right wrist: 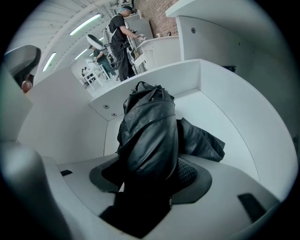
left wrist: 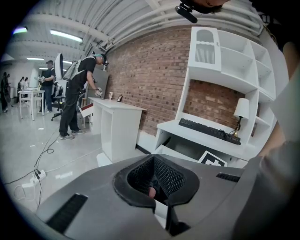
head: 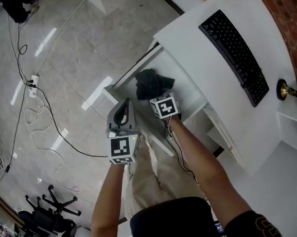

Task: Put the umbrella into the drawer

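Observation:
A folded black umbrella (head: 150,83) lies in the open white drawer (head: 186,94) under the desk. My right gripper (head: 155,95) points steeply down into the drawer at the umbrella's near end. In the right gripper view the umbrella (right wrist: 150,136) runs out from between the jaws toward the drawer's back wall (right wrist: 150,82). The right gripper (right wrist: 150,183) is open, and a dark gap shows beside the left pad. My left gripper (head: 124,111) hovers at the drawer's front left corner, shut, with nothing held (left wrist: 161,188).
On the white desk (head: 192,31) lies a black keyboard (head: 234,55), with a brass lamp base (head: 285,90) to its right. Cables (head: 40,119) and a power strip (head: 33,85) lie on the floor at left. People (left wrist: 77,96) stand at a far desk.

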Available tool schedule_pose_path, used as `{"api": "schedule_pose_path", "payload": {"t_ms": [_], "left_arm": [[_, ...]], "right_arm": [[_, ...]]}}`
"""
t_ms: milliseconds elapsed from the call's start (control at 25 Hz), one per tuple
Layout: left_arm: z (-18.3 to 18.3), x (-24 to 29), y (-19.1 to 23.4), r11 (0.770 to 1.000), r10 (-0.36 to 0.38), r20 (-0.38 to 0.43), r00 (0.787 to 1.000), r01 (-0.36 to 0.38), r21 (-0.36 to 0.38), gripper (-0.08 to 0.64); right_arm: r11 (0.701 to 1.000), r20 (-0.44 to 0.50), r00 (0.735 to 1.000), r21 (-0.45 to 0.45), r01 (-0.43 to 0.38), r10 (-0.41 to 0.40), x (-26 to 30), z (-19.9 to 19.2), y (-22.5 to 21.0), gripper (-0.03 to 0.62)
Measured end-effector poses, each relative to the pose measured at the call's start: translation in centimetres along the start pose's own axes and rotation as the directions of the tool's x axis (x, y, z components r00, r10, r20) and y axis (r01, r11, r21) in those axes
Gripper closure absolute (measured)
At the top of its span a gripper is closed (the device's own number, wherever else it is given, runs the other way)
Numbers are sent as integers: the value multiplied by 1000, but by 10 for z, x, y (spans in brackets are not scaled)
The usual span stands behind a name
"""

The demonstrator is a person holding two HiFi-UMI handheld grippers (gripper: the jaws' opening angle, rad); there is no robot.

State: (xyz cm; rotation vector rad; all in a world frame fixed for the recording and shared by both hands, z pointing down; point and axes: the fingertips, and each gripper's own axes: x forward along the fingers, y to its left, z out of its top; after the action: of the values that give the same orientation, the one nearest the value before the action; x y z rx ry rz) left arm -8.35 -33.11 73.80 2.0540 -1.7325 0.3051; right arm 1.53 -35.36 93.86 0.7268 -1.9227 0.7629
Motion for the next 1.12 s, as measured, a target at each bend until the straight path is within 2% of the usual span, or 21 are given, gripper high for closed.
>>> {"api": "schedule_pose_path", "payload": {"t_ms": [120, 280, 440, 640, 720, 840, 960, 1120], "left_arm": [[-8, -1, 4, 1000, 13, -23, 1000, -13, -7, 543], [-16, -2, 0, 999, -43, -56, 998, 42, -9, 543], [-15, 0, 1, 999, -38, -62, 997, 36, -22, 543], [-15, -4, -3, 997, -3, -36, 999, 6, 78, 543], [-15, -3, -4, 995, -5, -32, 999, 8, 95, 543], [-16, -3, -5, 995, -24, -37, 999, 28, 91, 543], [-17, 0, -5, 995, -33, -53, 998, 38, 89, 543], [-23, 1, -4, 997, -43, -108, 993, 49, 55, 543]], "right_arm": [[1000, 6, 1000, 1, 7, -7, 0, 0, -1, 339], [1000, 8, 1000, 1, 7, -7, 0, -1, -1, 337], [1000, 6, 1000, 4, -2, 2, 1, 0, -1, 337], [1000, -1, 1000, 4, -1, 1, -1, -2, -1, 336], [1000, -1, 1000, -2, -1, 1, -1, -1, -1, 336], [1000, -5, 1000, -20, -22, 21, -1, -2, 0, 325], [998, 3, 999, -52, -43, 44, -8, -2, 4, 281], [999, 21, 999, -37, -23, 24, -36, -1, 2, 270]]}}
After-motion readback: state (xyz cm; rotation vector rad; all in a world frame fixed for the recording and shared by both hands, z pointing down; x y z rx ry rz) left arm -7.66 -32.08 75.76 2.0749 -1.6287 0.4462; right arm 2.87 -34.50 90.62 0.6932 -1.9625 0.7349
